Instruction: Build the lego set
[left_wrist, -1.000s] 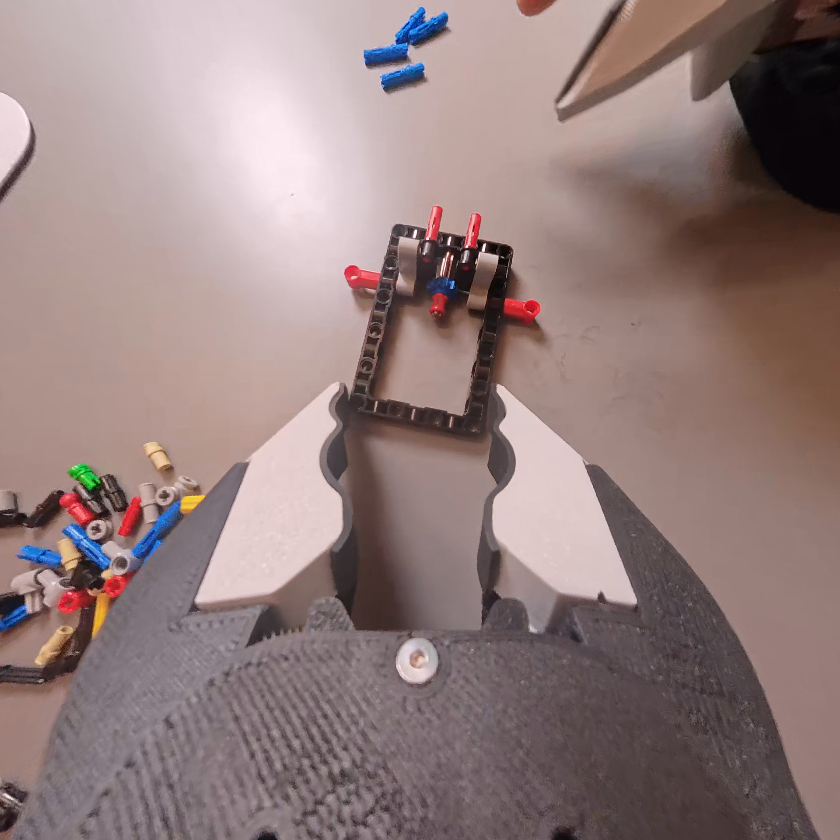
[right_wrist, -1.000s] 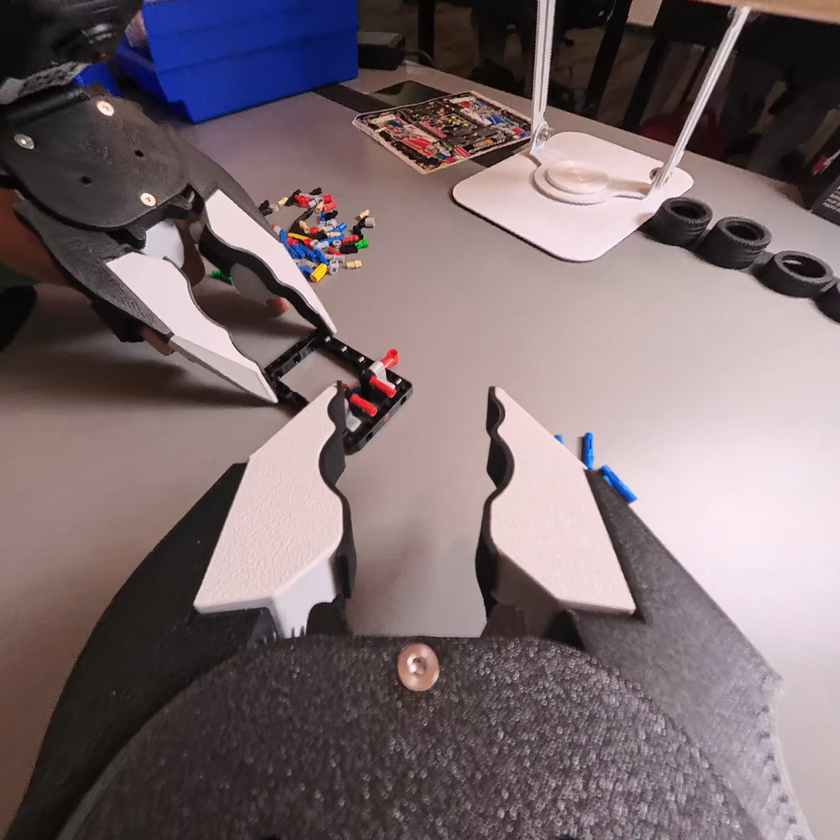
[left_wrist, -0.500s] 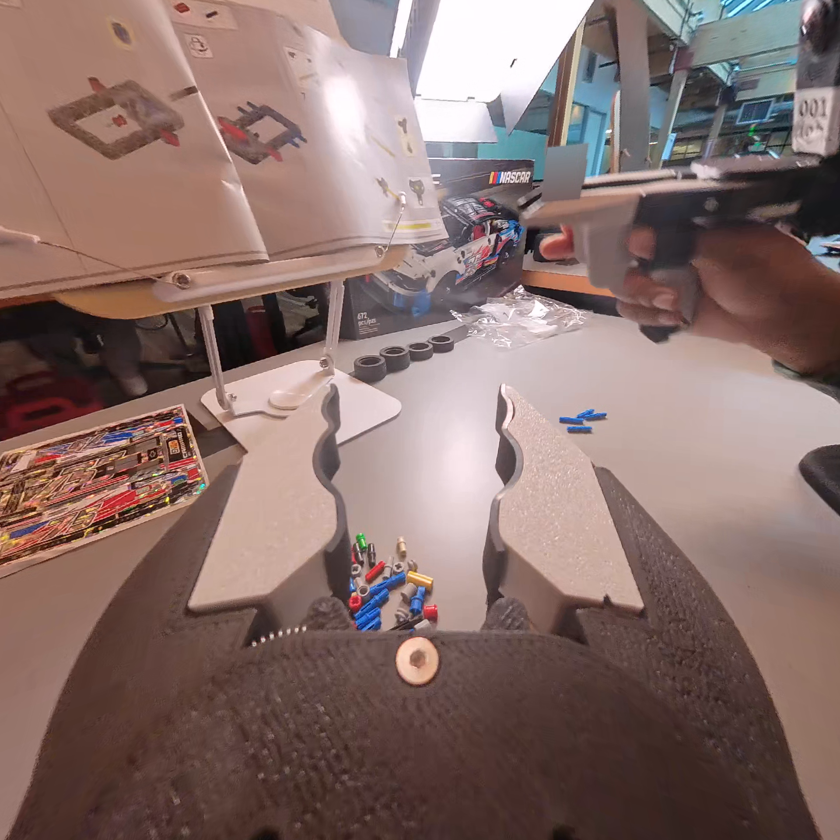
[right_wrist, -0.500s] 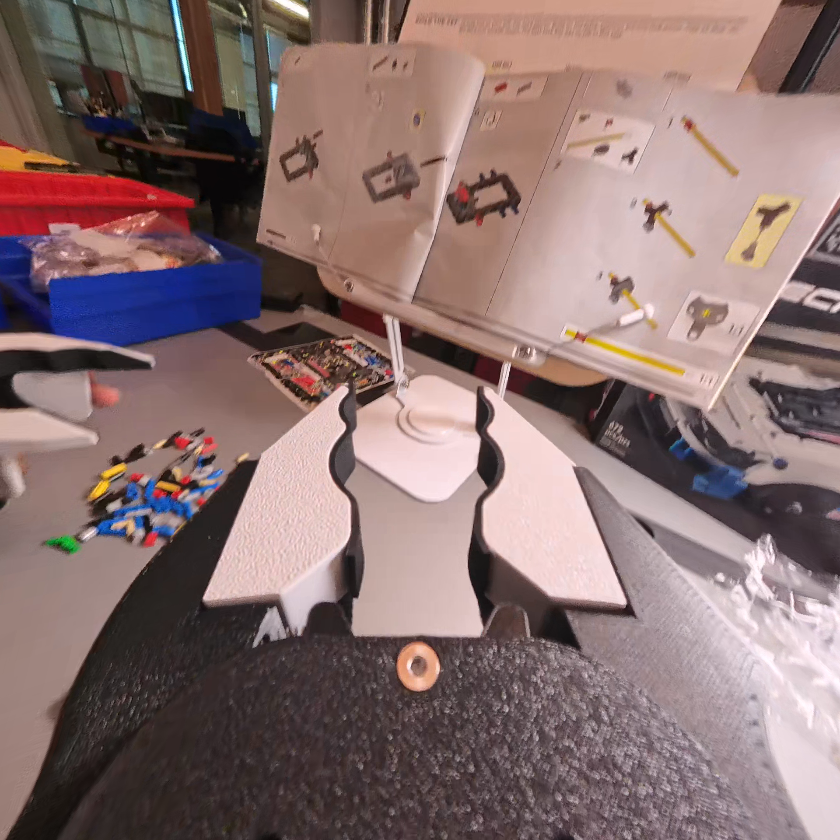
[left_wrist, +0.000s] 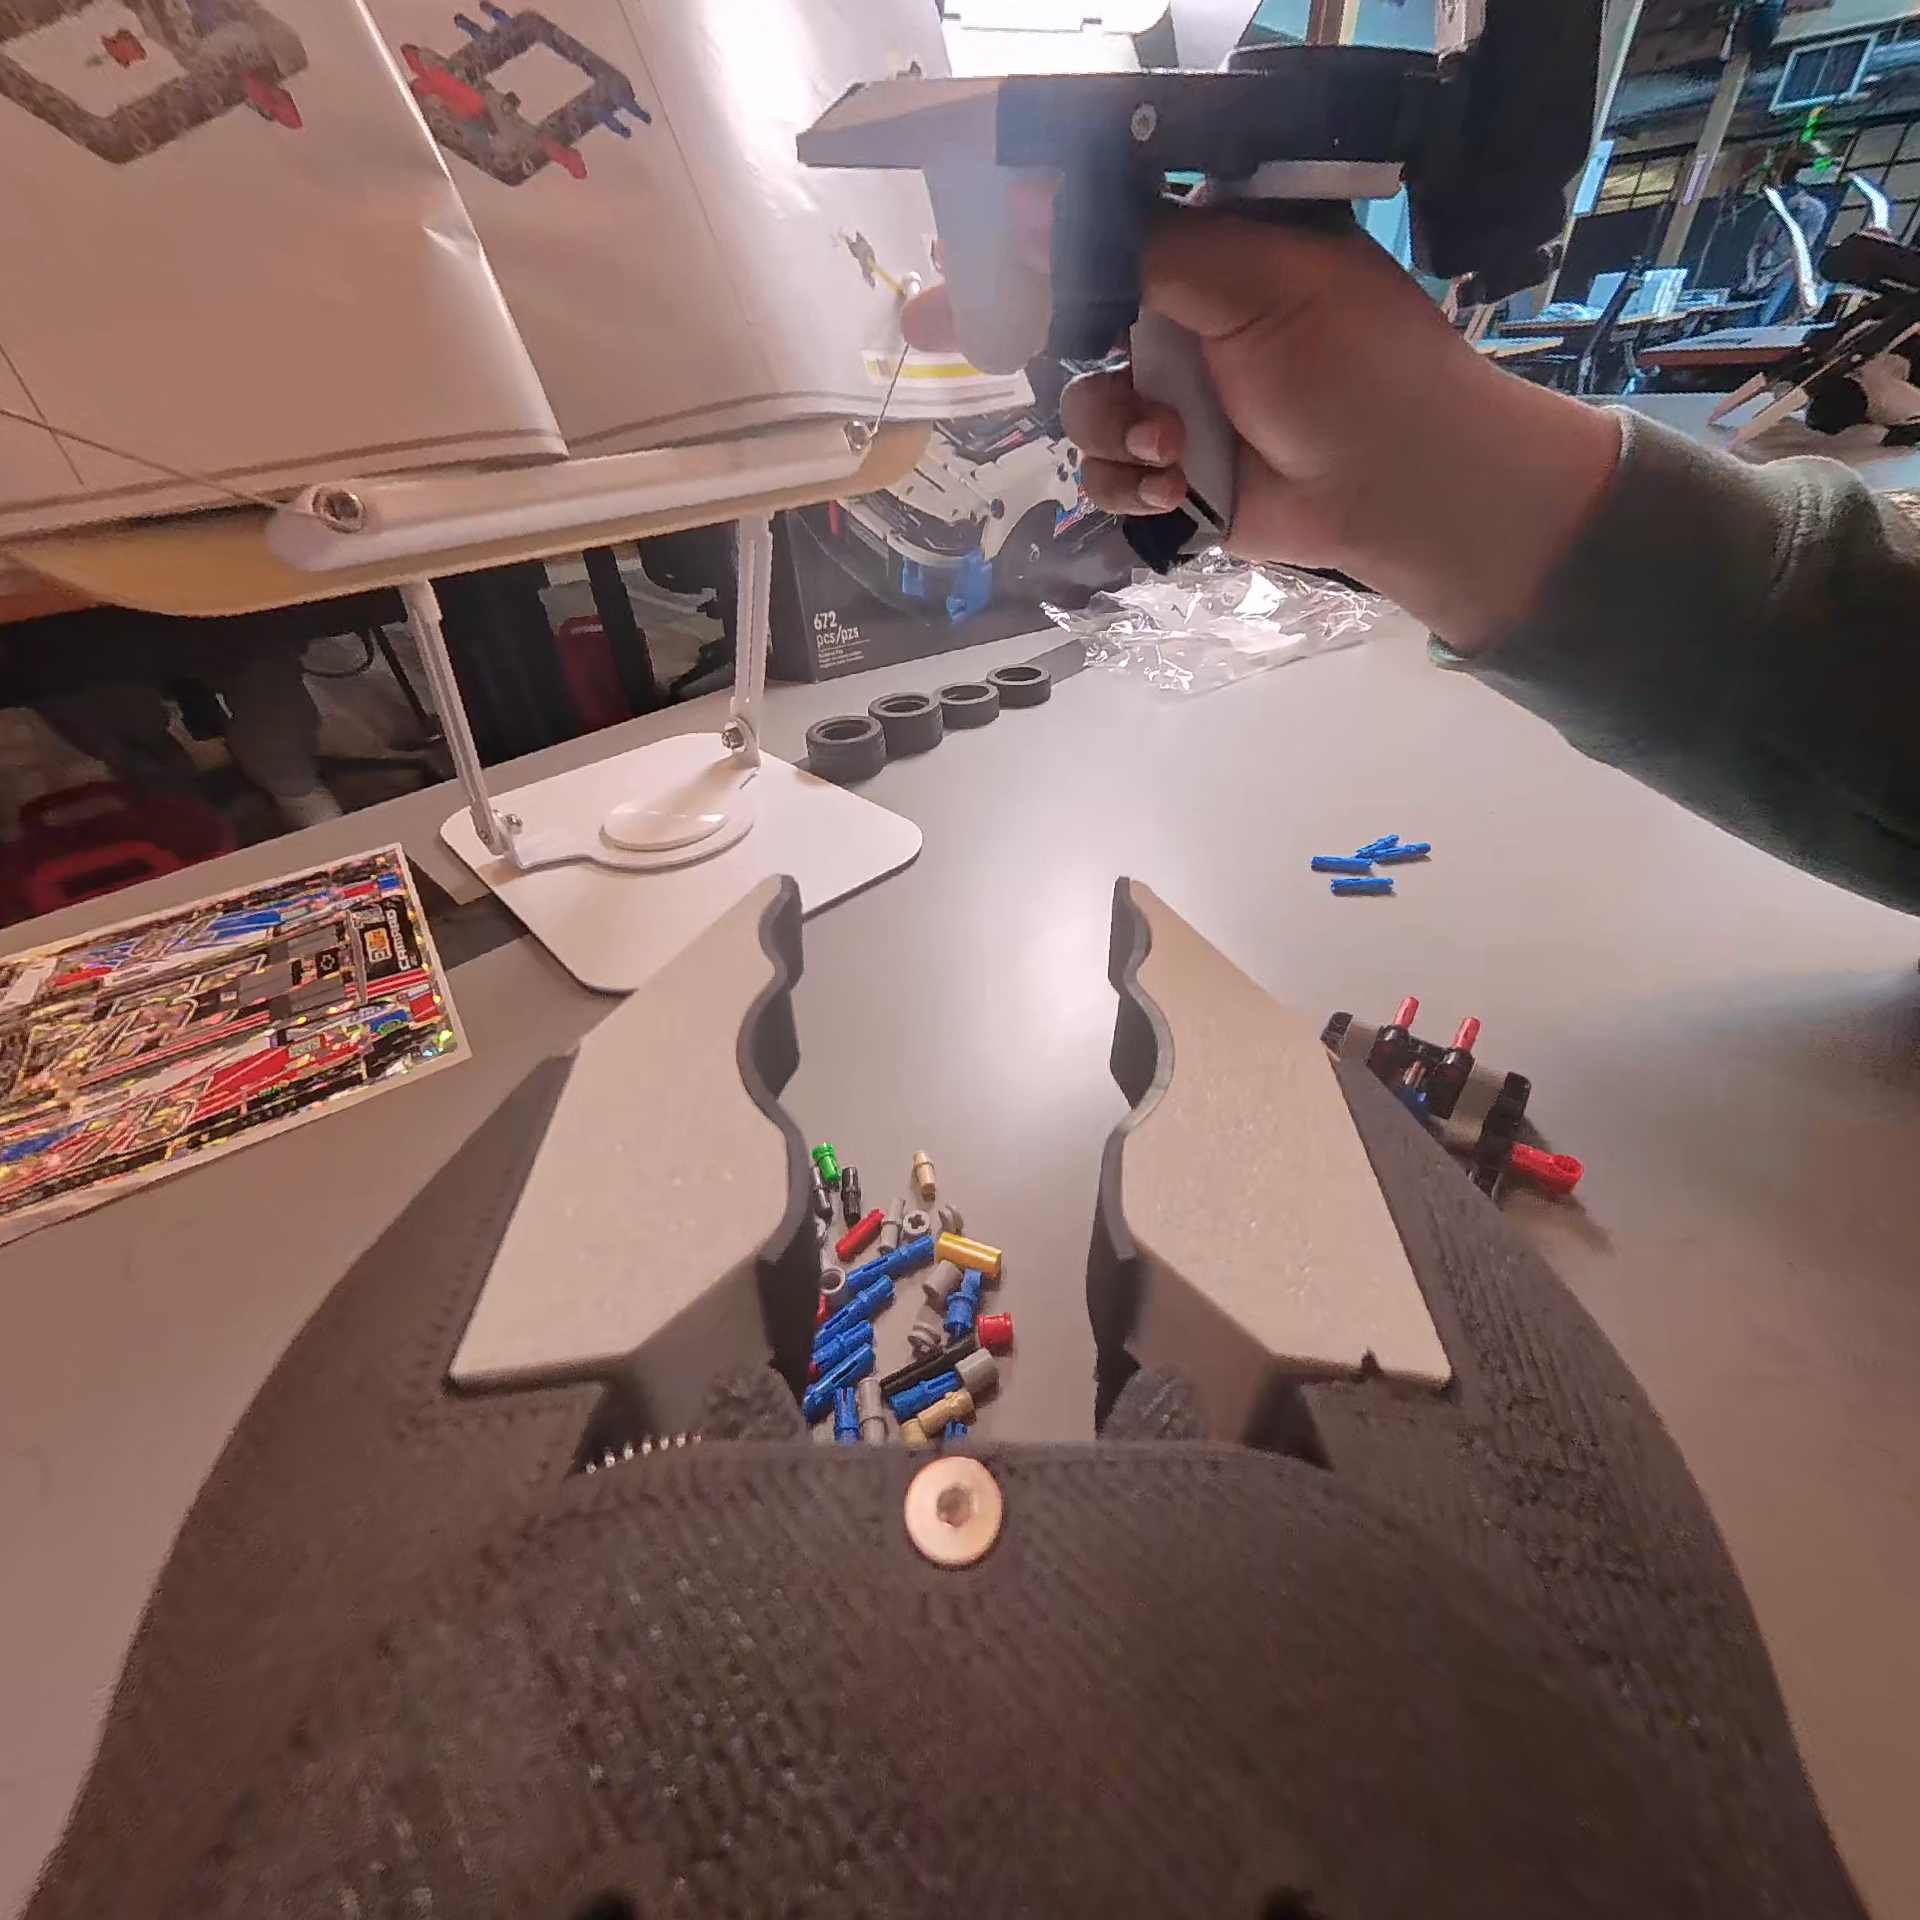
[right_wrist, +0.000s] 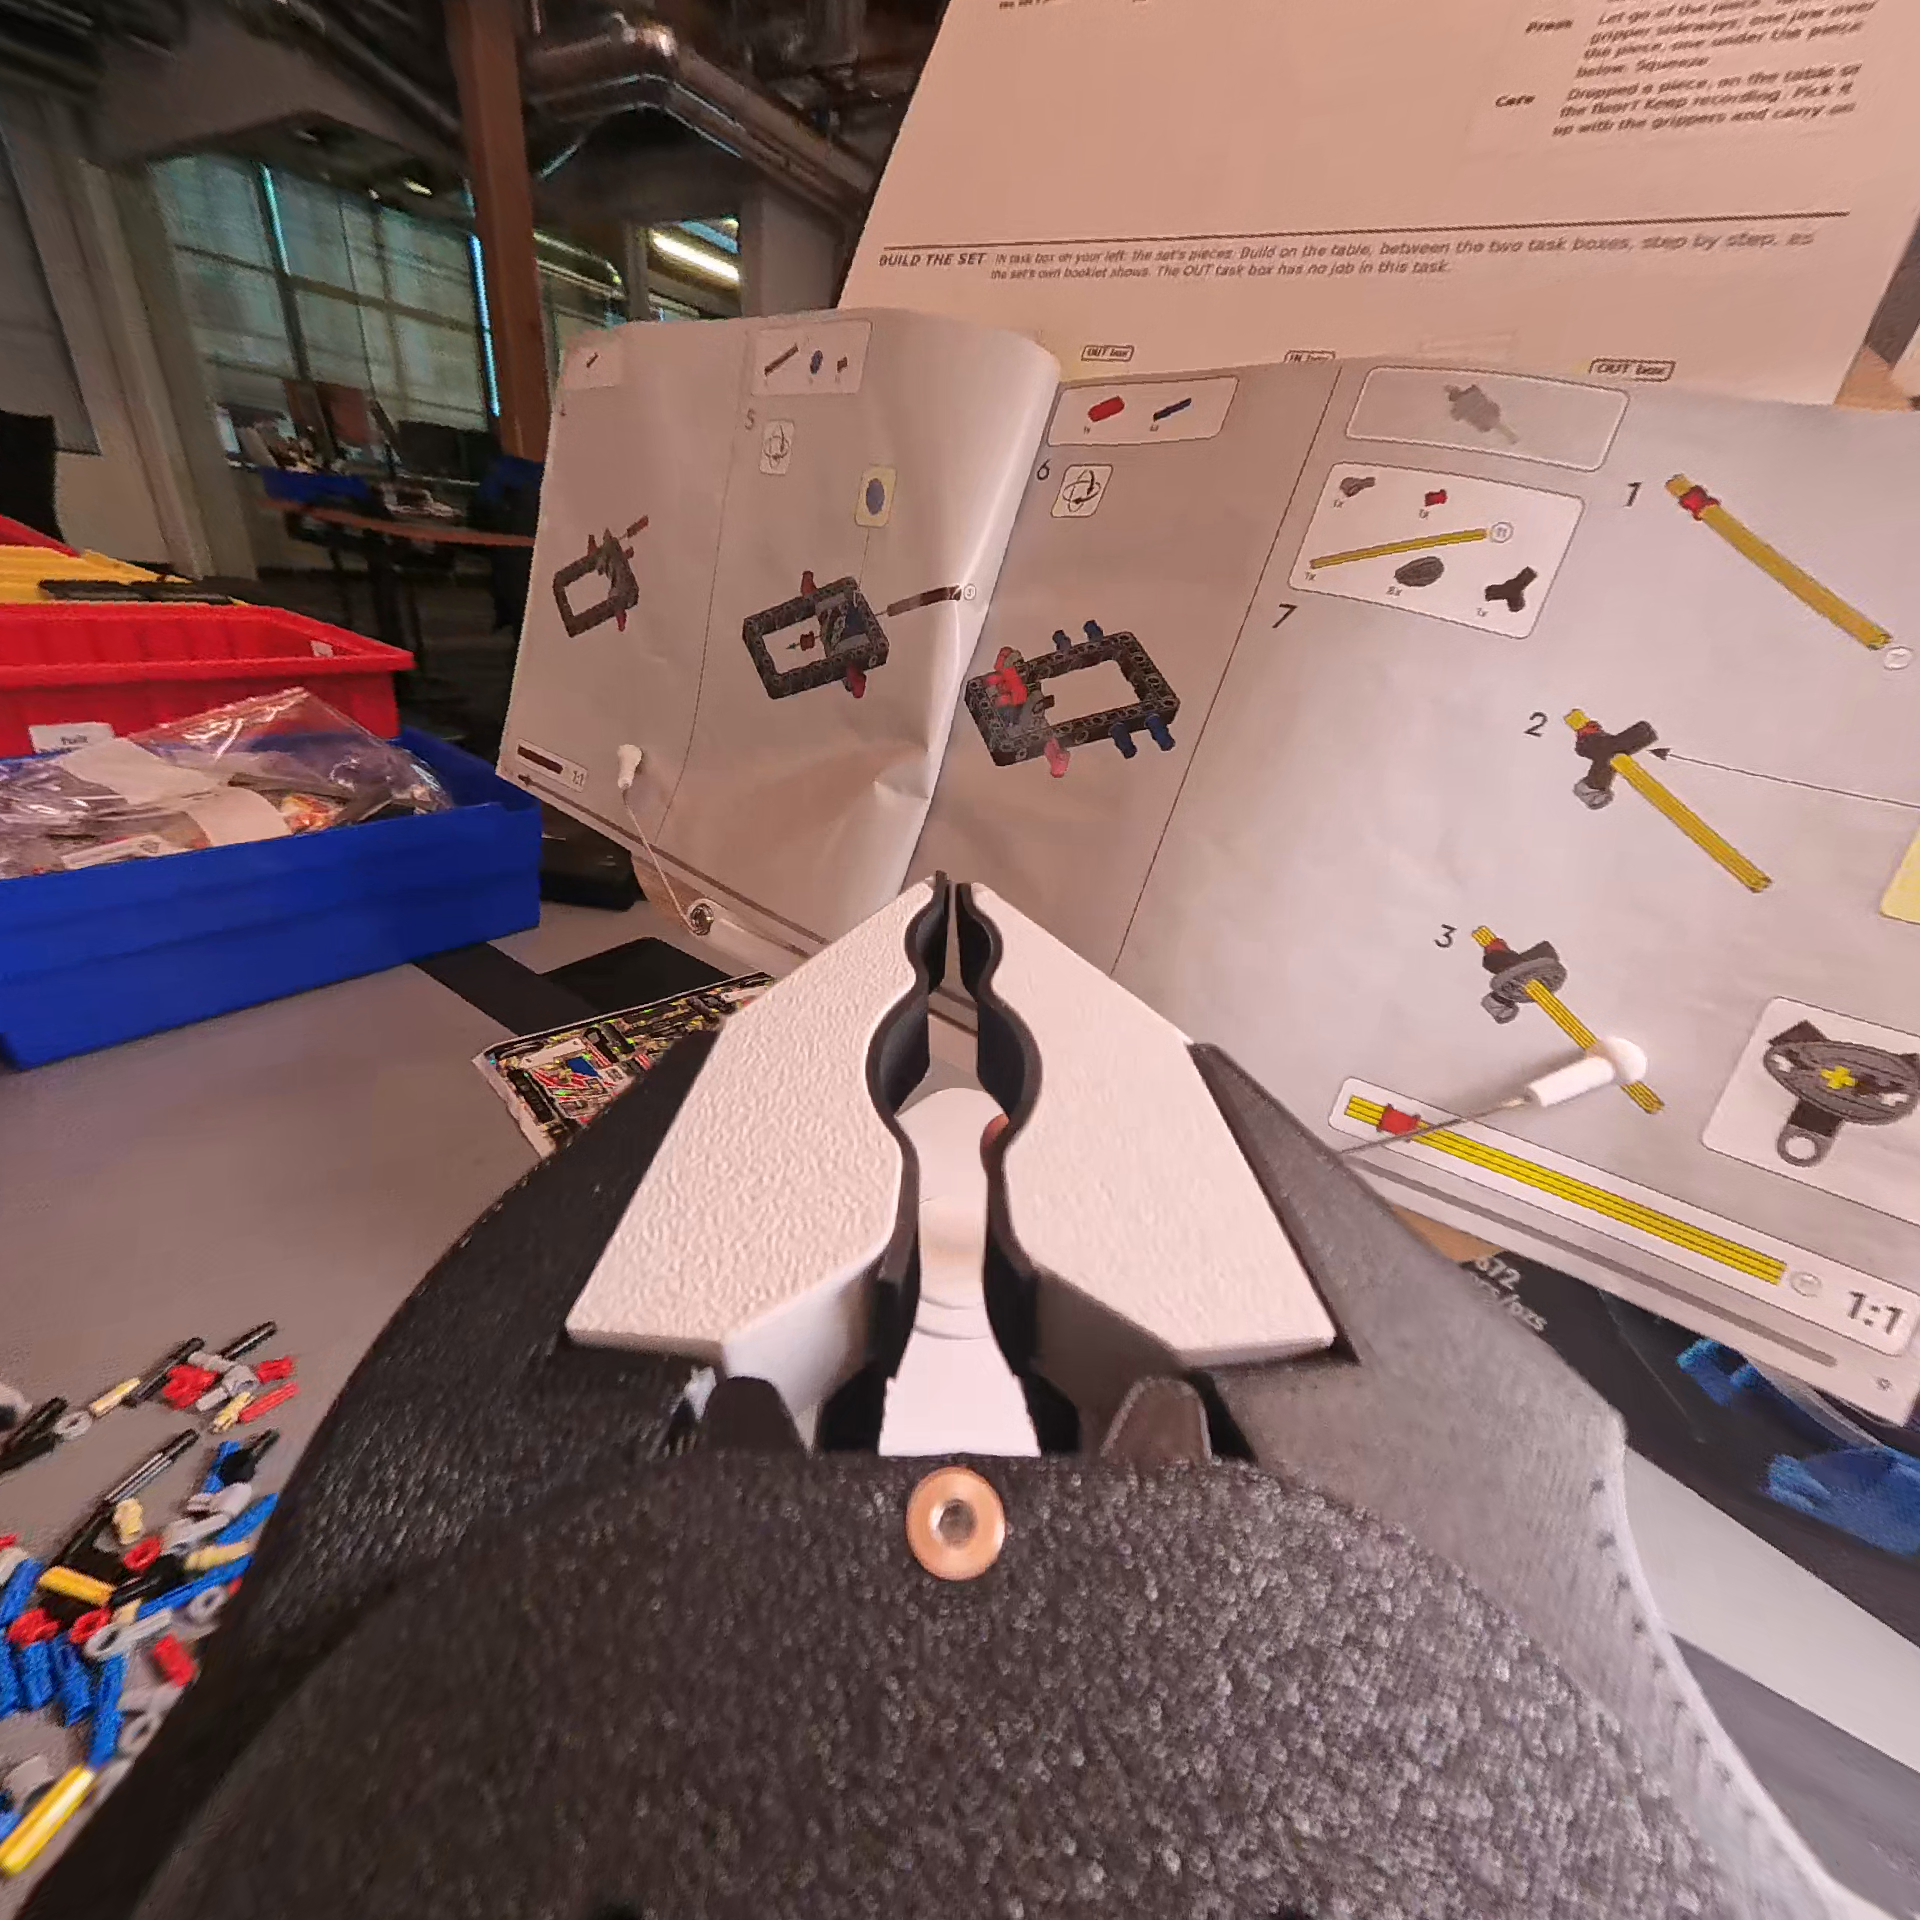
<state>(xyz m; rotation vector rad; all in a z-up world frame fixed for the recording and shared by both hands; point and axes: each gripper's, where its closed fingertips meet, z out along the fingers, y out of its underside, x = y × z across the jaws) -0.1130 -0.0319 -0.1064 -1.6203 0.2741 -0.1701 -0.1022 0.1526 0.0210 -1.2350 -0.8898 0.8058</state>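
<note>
- Left gripper (left_wrist: 954, 899) released, fingers spread wide and holding nothing, hanging over the grey table (left_wrist: 1195, 790).
- Directly beneath its jaws, a loose pile of small pins and connectors (left_wrist: 906, 1304) in blue, red, grey, black, yellow and one green, lying on the table.
- Just right of that pile, past the right finger, the part-built black lego frame (left_wrist: 1455, 1091) with red pins and grey pieces, flat on the table, partly hidden by the gripper body.
- Left of the pile, a glittery sticker sheet (left_wrist: 208, 997).
- Beyond the pile, the white stand base (left_wrist: 831, 842); to its right, four black tyres (left_wrist: 930, 717) in a row, and farther right a few blue pins (left_wrist: 1366, 862).
- Above the base, the open instruction booklet (right_wrist: 1299, 748) propped on the stand.
- Right gripper (right_wrist: 953, 888) clenched, fingertips touching, nothing visible between them, raised in front of the booklet's lower edge; held by a hand (left_wrist: 1309, 405).
- Left of the booklet, a blue bin (right_wrist: 260, 894) with bagged parts, a red bin (right_wrist: 197, 655) behind it.
</note>
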